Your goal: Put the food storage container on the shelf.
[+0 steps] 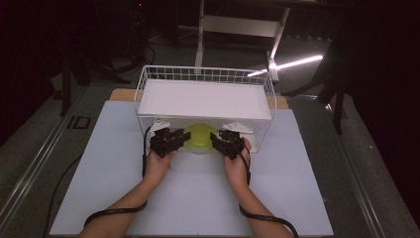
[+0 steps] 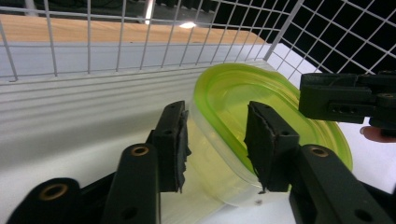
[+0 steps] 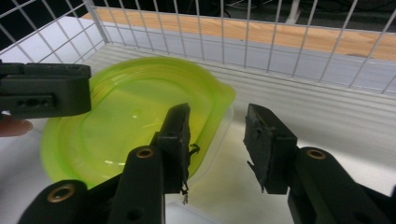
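Observation:
A clear plastic container with a lime-green lid (image 1: 199,136) sits on the floor of a white wire basket (image 1: 205,74), at its open front, under a white shelf (image 1: 205,99). My left gripper (image 1: 184,136) is at the container's left end and my right gripper (image 1: 216,140) at its right end. In the left gripper view the jaws of the left gripper (image 2: 217,140) stand apart on either side of the container's rim (image 2: 224,98), with gaps showing. In the right gripper view the right gripper (image 3: 217,140) is open too, its left pad over the lid's corner (image 3: 121,116).
The basket's wire back wall (image 2: 88,42) and side wall (image 3: 42,37) close in behind and beside the container. The low shelf overhead limits height. A white board (image 1: 198,198) covers the table in front of the basket, where the forearms rest.

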### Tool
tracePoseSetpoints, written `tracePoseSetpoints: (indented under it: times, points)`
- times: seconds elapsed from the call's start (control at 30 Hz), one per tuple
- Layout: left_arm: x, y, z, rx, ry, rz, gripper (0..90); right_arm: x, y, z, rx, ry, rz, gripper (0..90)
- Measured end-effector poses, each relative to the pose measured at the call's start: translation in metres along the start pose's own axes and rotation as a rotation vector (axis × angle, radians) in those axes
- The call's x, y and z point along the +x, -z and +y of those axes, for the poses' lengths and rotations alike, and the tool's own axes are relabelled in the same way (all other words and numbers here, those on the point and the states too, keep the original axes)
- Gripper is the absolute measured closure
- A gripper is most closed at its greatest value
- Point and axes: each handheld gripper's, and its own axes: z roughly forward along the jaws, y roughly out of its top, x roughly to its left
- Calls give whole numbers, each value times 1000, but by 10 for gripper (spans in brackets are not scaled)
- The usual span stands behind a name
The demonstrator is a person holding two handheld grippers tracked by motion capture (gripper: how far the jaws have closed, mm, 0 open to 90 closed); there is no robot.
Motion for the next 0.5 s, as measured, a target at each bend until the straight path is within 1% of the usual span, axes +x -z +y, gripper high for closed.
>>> tracePoseSetpoints:
  times: [0.03,0.1,0.13,0.2,0.23,0.27,0.3,0.33,0.4,0.43,0.47,0.5]
  points:
    - [0,0,0,1,-2,9,564,-1,0,0,-1,-6,-1,560]
    - [0,3,1,-11,5,7,547,0,1,0,-10,-11,-4,556]
    - [-1,5,2,-21,-1,13,532,1,2,0,-12,-11,-1,555]
    - [-1,10,3,-25,-16,2,522,3,6,1,-19,-2,8,554]
    - [-3,13,3,-23,-16,9,520,4,8,1,-20,1,16,553]
    - [-4,14,3,-23,-16,12,496,6,11,1,-23,2,23,553]
    - [-3,18,3,-23,-11,-1,489,7,13,1,-26,6,22,553]
    - [-3,20,3,-20,-5,-15,492,9,17,1,-27,10,34,553]
    - [-6,27,1,-18,-22,-27,497,14,24,-1,-31,17,43,553]
    - [-6,29,0,-24,-20,-36,496,16,27,-2,-32,19,53,554]
    - [-7,34,-1,-32,-13,-34,476,17,30,-3,-35,16,63,556]
    - [-6,37,-2,-24,-6,-27,447,20,33,-6,-35,18,79,557]
